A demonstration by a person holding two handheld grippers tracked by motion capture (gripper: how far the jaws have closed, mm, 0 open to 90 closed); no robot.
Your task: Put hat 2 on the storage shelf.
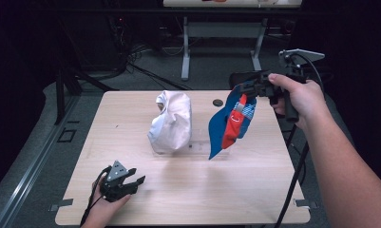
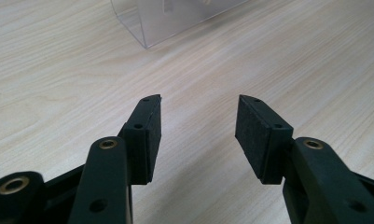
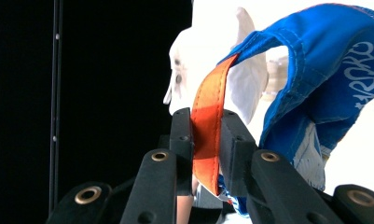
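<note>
A blue and red cloth cap [image 1: 231, 121] hangs above the table's right half. My right gripper [image 1: 239, 89] holds it from the top. In the right gripper view the jaws of that gripper [image 3: 207, 126] are shut on the cap's orange strap [image 3: 210, 112], and the blue cloth [image 3: 324, 70] loops away to the right. A white cloth cap [image 1: 171, 123] stands crumpled on a clear plastic stand [image 1: 197, 142] at the table's middle. My left gripper [image 1: 137, 183] rests low at the front left, its jaws [image 2: 198, 126] open over bare wood with nothing between them.
The light wooden table [image 1: 254, 190] has a small dark round hole [image 1: 218, 102] near its far edge. A corner of the clear stand [image 2: 166, 18] lies ahead of the left gripper. Desk legs and cables stand on the floor beyond the table.
</note>
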